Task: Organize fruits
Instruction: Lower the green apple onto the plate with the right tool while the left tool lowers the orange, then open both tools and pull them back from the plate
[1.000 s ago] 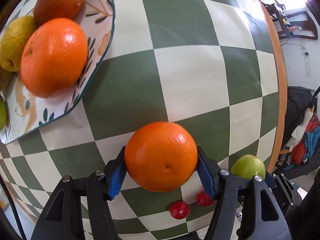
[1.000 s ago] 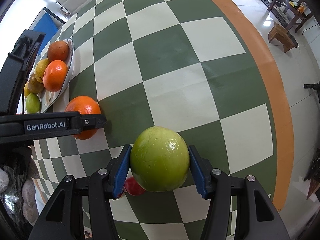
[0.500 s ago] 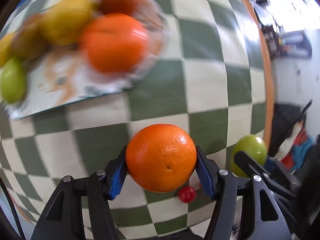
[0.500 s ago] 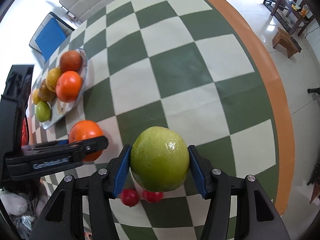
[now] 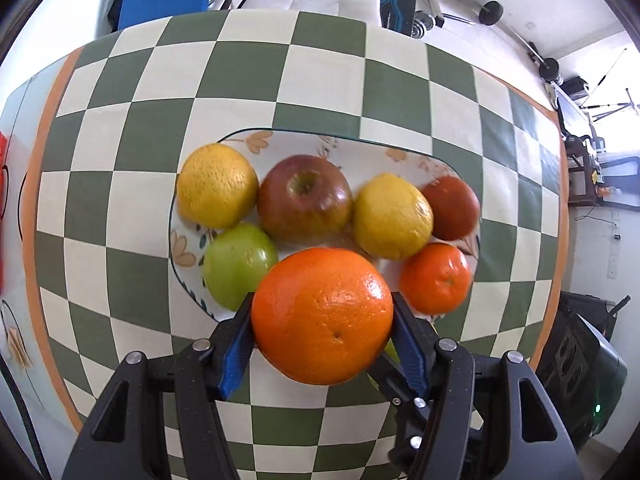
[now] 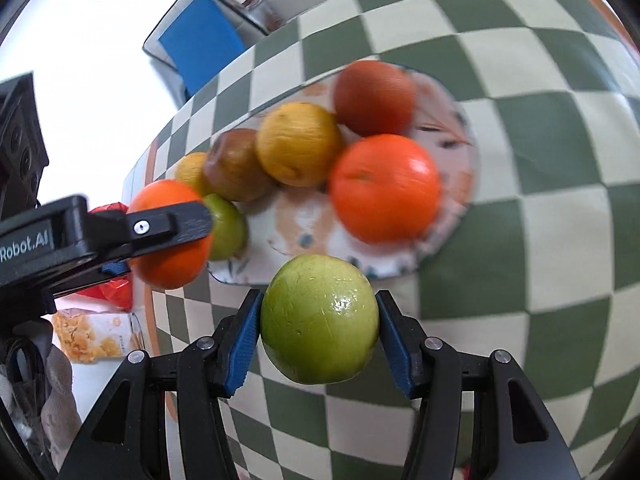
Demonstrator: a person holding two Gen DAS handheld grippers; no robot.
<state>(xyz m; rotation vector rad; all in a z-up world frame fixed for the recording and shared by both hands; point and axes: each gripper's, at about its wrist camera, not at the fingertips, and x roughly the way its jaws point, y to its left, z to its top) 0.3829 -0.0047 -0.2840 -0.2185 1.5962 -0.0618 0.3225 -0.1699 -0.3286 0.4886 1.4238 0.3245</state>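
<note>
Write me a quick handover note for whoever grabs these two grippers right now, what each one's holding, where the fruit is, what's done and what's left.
Left gripper: shut on an orange, held above the plate's near edge.
Right gripper: shut on a green apple, just short of the plate.
Already on the plate: two yellow citrus, a red-brown apple, a small green apple, a dark red-orange fruit and a small orange.
Left to do: set both held fruits into free spots on the plate, probably near the front rim, then release.

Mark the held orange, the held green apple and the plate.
held orange [image 5: 322, 316], left wrist view, front skin.
held green apple [image 6: 320, 320], right wrist view, front skin.
plate [image 5: 188, 258], left wrist view, bare rim.
</note>
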